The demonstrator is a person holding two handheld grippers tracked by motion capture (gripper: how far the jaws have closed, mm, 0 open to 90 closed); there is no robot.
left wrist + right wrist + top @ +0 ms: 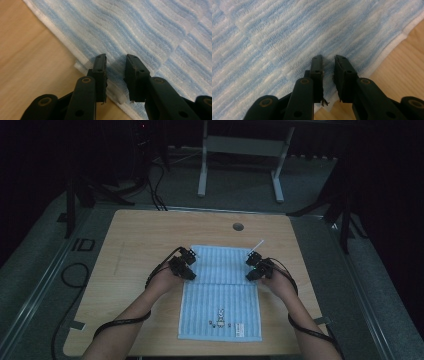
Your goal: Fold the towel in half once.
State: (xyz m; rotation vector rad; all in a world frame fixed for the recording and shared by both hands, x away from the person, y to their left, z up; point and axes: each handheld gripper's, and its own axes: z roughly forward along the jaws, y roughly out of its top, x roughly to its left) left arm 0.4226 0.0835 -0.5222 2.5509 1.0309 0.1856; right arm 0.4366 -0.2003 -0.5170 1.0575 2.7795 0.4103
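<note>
A blue-and-white striped towel (220, 292) is lying on the wooden table (135, 245), partly folded; the left gripper (116, 75) is hovering over its left edge, jaws standing slightly apart with nothing pinched between them; the right gripper (328, 75) is doing likewise at the right edge, jaws narrowly parted and gripping nothing.

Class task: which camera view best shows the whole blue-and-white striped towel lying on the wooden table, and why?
The high view: the blue-and-white striped towel shows entire, with its fold line and a small printed figure near its front edge. The left gripper view shows a close patch at one edge; the right gripper view shows the opposite edge.
</note>
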